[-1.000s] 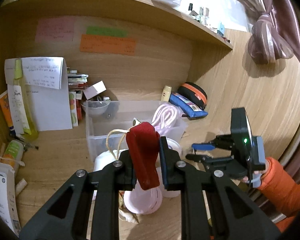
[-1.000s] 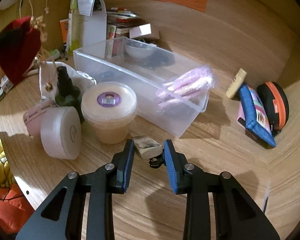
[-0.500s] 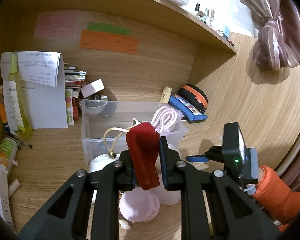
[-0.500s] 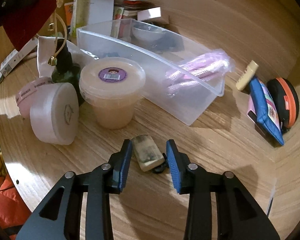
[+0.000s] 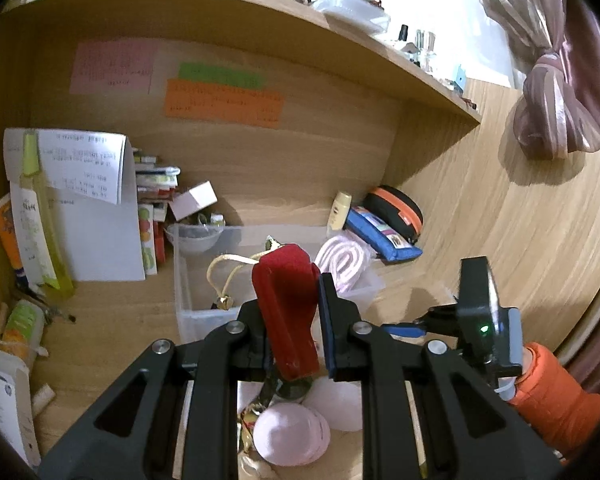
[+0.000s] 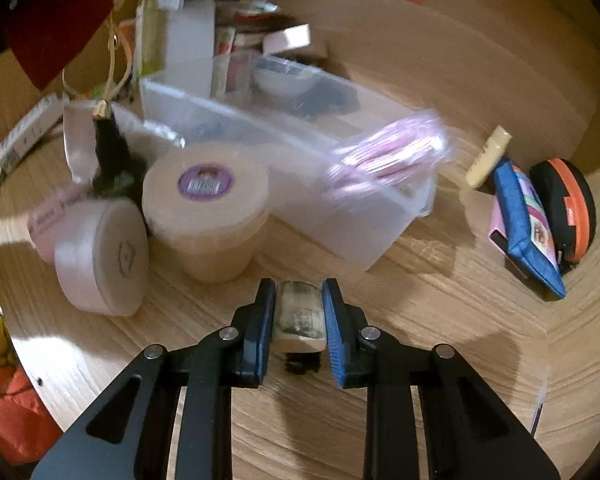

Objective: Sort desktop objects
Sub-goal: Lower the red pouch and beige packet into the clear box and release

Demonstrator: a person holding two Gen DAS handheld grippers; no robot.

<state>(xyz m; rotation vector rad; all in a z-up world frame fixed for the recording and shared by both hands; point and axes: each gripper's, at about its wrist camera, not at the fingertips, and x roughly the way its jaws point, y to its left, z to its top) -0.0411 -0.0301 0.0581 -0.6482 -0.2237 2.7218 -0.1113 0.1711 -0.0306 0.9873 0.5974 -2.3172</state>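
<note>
Our right gripper (image 6: 298, 316) pinches the small eraser (image 6: 300, 314) by its long sides on the near desk (image 6: 440, 320); it looks light and rubbery. Our left gripper (image 5: 288, 320) pinches the soft red pouch (image 5: 286, 312) above the clear bin (image 5: 196, 280).

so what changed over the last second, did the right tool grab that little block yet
Yes. The right tool moved in over the small grubby block, which lay ahead of its open fingers a second ago, and has shut on it against the desk. The left tool kept its grip on the red pouch and barely moved. The clear bin, the tub and the ribbon roll stayed put.
</note>
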